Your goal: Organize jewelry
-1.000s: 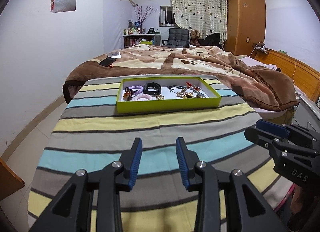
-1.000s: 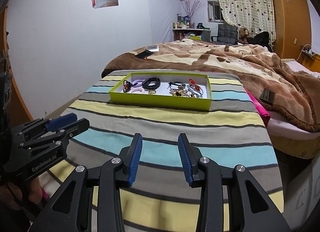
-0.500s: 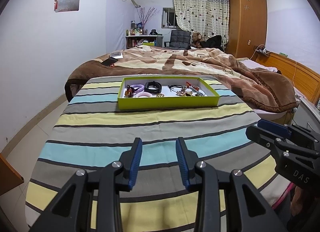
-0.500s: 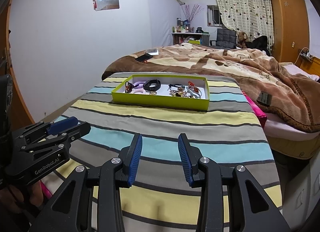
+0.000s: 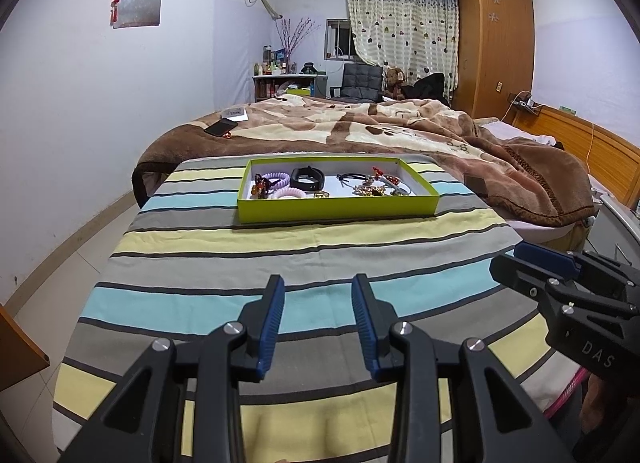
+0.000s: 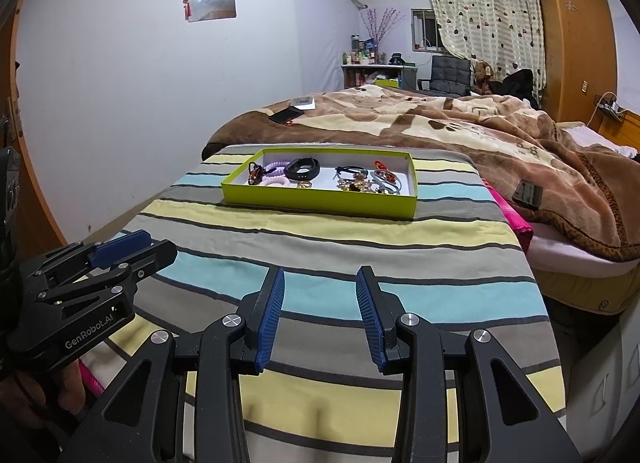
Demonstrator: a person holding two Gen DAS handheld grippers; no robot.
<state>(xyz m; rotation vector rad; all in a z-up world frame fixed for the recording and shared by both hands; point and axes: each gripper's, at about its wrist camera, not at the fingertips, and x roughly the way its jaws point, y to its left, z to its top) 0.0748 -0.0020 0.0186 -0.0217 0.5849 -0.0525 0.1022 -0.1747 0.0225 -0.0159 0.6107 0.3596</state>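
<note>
Two black hard-plastic claws with ribbed blue pads are hovering side by side over the near end of a bench draped in a soft cloth striped grey, yellow and pale blue (image 5: 280,247); the left claw (image 5: 318,317) and the right claw (image 6: 320,313) are each standing spread, pinching nothing. Well ahead of both, a shallow rectangular lime-green cardboard tray (image 5: 338,210) with a white floor is sitting flat on the cloth. It is holding tangled jewelry: coiled lilac and pink hair ties (image 5: 276,180), a smooth black band (image 5: 307,178), a small gold ring (image 5: 321,194) and glinting gold and red trinkets (image 5: 376,185). A plush brown blanket (image 5: 400,135) is covering the bed beyond
</note>
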